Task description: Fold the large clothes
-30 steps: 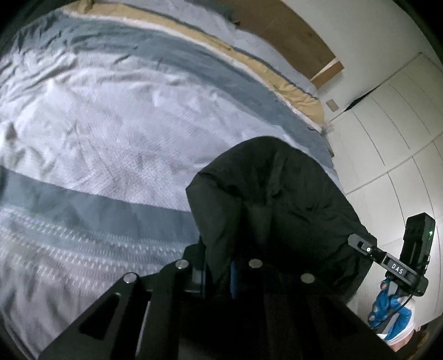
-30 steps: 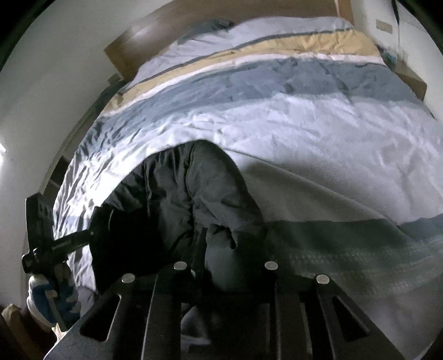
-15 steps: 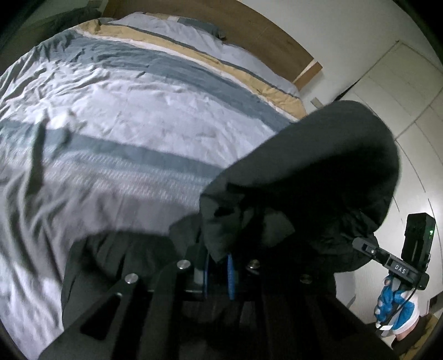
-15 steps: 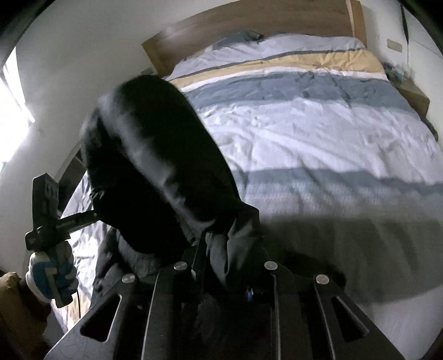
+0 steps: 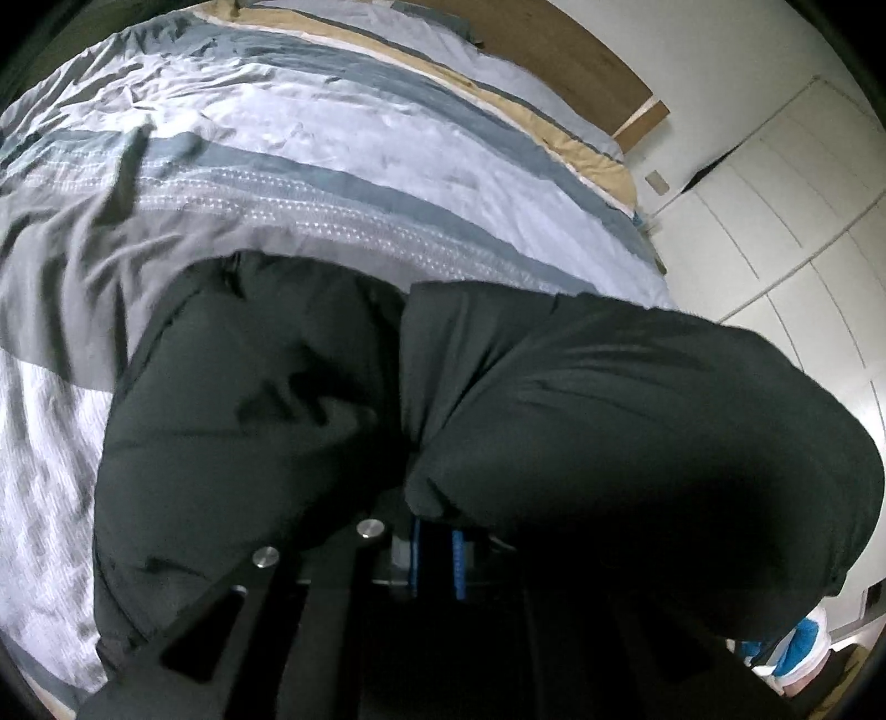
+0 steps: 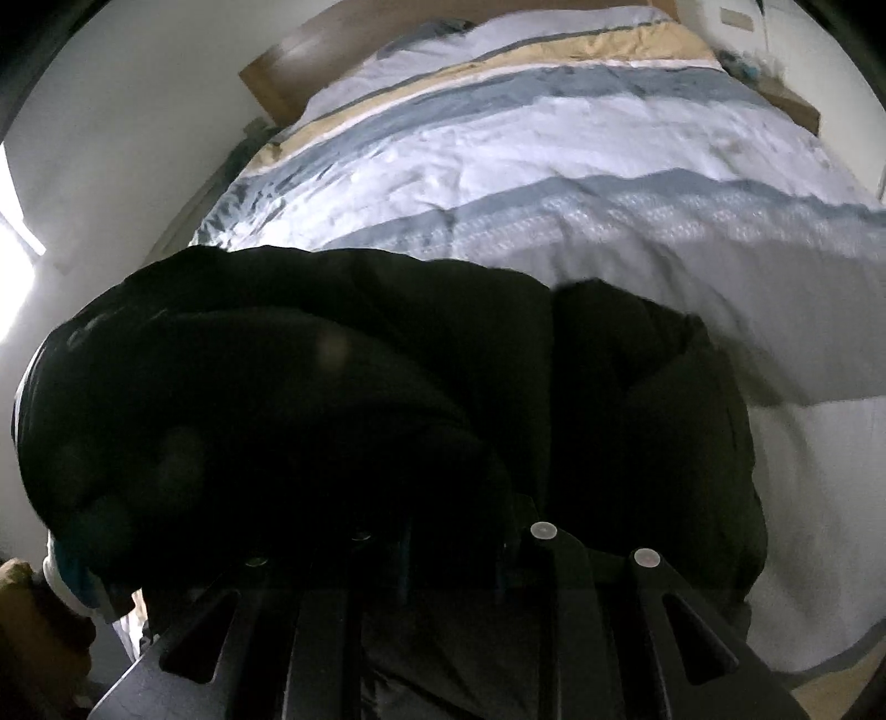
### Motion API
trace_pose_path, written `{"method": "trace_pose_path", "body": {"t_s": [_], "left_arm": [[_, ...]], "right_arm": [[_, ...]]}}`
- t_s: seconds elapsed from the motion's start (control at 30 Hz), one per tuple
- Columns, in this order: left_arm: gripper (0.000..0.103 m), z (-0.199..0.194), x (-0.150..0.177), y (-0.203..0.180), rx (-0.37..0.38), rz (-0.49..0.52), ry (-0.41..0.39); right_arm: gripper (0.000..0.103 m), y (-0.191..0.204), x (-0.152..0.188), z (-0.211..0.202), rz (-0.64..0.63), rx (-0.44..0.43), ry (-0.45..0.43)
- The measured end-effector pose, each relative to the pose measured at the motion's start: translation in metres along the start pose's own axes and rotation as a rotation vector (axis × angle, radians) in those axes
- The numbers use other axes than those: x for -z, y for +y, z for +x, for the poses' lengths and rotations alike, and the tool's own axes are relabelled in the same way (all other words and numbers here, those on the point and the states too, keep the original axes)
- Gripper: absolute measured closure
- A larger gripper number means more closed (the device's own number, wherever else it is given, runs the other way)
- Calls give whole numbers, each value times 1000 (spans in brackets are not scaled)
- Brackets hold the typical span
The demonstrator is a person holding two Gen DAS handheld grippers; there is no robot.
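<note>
Bedroom; a bed (image 5: 387,166) with striped duvet fills both views. We see the black jacket (image 5: 581,421) bunched at 6 o'clock, on the duvet's near end. Left gripper (image 5: 437,554) is clamped on jacket fabric. Right gripper (image 6: 454,559) is buried in jacket folds, jaws narrow, gripping cloth. Headboard (image 6: 332,50) at 12.

home bedroom: bed w/ striped duvet (image 5: 387,144), wood headboard (image 5: 554,50), white wardrobe doors (image 5: 803,232).
</note>
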State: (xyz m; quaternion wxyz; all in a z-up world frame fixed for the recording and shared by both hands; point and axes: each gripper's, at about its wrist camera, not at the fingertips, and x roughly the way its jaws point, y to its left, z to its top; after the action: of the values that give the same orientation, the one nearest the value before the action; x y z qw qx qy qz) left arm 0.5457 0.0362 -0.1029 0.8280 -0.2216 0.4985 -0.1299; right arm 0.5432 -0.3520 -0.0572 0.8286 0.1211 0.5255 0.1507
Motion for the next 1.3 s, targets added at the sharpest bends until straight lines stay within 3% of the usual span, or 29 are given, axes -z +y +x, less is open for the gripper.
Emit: {"method": "trace_pose_path", "body": {"t_s": [0.27, 0.43, 0.6, 0.7, 1.0, 1.17, 1.3], "left_arm": [[96, 0, 9, -12, -2, 36, -9], [95, 5, 17, -12, -36, 63, -11], [94, 2, 18, -15, -61, 105, -11], [92, -4, 20, -17, -79, 122, -6], [89, -46, 36, -14, -107, 127, -5], [74, -81, 37, -9, -95, 86, -24], [73, -105, 27, -16, -78, 75, -52]], "right_arm": [[82, -10, -11, -14, -11, 25, -52], [80, -12, 4, 10, -41, 54, -2], [79, -12, 15, 15, -47, 56, -11], [71, -12, 14, 11, -58, 57, -7], [55, -6, 28, -8, -126, 96, 10], [55, -11, 40, -28, -99, 106, 12], [55, -13, 47, -50, -80, 111, 0]]}}
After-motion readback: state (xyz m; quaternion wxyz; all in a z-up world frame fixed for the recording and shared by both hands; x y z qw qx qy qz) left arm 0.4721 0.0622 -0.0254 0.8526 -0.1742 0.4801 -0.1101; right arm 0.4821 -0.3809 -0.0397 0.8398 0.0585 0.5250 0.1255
